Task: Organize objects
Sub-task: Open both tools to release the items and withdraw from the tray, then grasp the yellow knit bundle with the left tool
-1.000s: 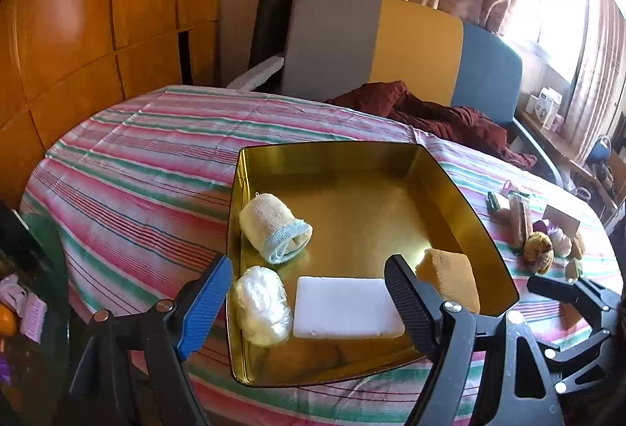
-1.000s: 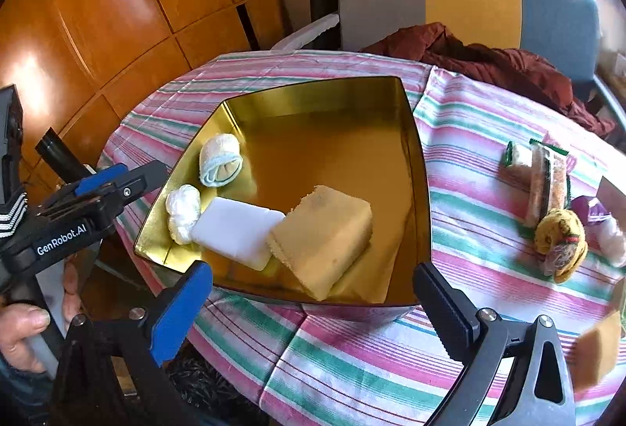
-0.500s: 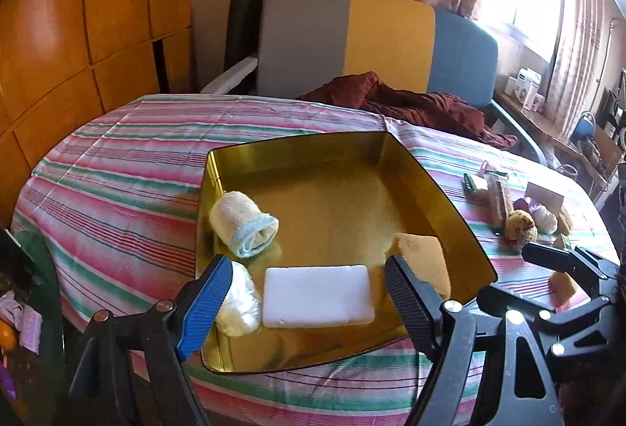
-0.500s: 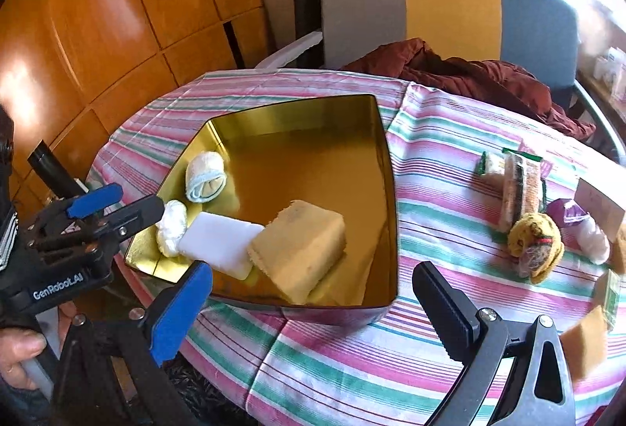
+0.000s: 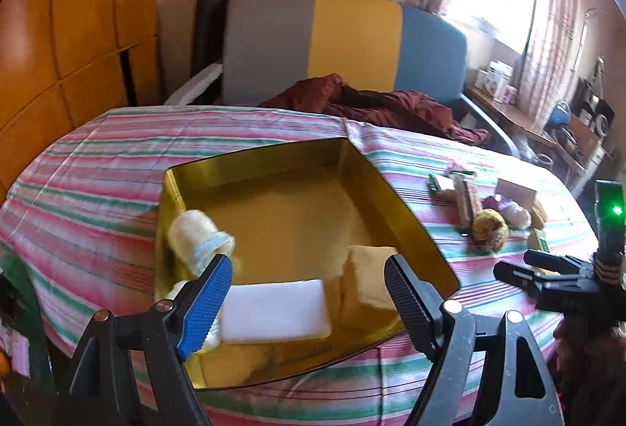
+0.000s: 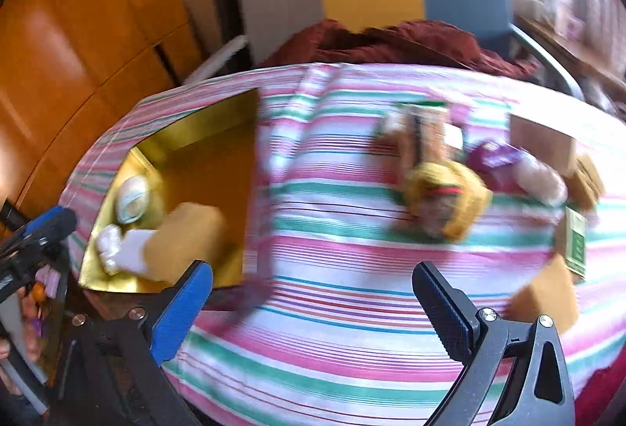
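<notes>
A gold tray (image 5: 407,207) (image 6: 219,121) sits on the striped tablecloth. In it lie a rolled cloth (image 5: 199,236) (image 6: 133,197), a white block (image 5: 274,310) (image 6: 135,254), a yellow sponge (image 5: 367,279) (image 6: 187,234) and a white plastic wad (image 6: 107,242). My left gripper (image 5: 307,304) hovers open at the tray's near edge, nothing between its fingers. My right gripper (image 6: 313,308) is open over bare cloth, right of the tray. Loose items lie to the right: a yellow scrubber (image 5: 489,224) (image 6: 446,199), a purple packet (image 6: 497,160), a second sponge (image 6: 544,297).
A grey, yellow and blue chair (image 5: 348,42) with a dark red cloth (image 5: 375,105) stands behind the table. Wood panels (image 5: 58,35) line the left wall. A green box (image 6: 575,242) and a cardboard piece (image 6: 544,142) lie at the far right.
My right gripper has swung to the right, away from the tray and over the loose items; its view is blurred. The left gripper has drawn back slightly and turned right.
</notes>
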### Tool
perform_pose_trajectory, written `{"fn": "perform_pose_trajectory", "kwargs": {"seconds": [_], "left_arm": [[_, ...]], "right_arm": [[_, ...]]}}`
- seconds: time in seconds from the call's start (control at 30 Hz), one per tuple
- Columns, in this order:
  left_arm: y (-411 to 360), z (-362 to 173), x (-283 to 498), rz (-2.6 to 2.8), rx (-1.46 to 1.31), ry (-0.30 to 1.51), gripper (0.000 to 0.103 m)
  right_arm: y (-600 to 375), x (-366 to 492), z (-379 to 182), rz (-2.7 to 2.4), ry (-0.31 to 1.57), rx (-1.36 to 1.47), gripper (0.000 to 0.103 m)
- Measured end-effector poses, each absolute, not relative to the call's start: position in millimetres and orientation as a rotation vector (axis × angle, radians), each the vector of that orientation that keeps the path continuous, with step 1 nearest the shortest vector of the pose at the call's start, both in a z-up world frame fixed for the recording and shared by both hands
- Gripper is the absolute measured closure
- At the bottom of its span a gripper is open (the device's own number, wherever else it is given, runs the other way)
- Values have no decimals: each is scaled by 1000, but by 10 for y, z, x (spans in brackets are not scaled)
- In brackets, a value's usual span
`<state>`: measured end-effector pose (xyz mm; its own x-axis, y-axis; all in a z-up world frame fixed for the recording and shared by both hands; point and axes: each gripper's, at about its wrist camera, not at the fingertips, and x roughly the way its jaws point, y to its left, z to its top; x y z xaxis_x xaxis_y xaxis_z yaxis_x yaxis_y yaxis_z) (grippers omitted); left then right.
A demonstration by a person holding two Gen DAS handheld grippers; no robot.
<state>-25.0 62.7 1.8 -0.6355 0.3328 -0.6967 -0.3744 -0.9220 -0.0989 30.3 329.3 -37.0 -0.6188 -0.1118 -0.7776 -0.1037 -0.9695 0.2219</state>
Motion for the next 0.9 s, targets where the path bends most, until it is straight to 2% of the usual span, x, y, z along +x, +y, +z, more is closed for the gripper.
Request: {"fn": "perform_pose_trajectory", "kwargs": {"seconds": [0.17, 0.4, 0.57, 0.9], "left_arm": [[913, 36, -319, 2413, -1098, 79, 22], [1561, 40, -342, 2246, -1108, 176, 22], [2120, -45, -328, 2125, -1106, 276, 30], [3129, -313, -425, 1994, -1096, 390, 30]], "right_arm": [[3831, 416, -396, -2869, -475, 1439, 0], [4457, 467, -292, -2981, -472, 1499, 0], [4862, 460, -214, -3063, -469, 1504, 0], [5278, 581, -313, -3098, -667, 1465, 0]]}}
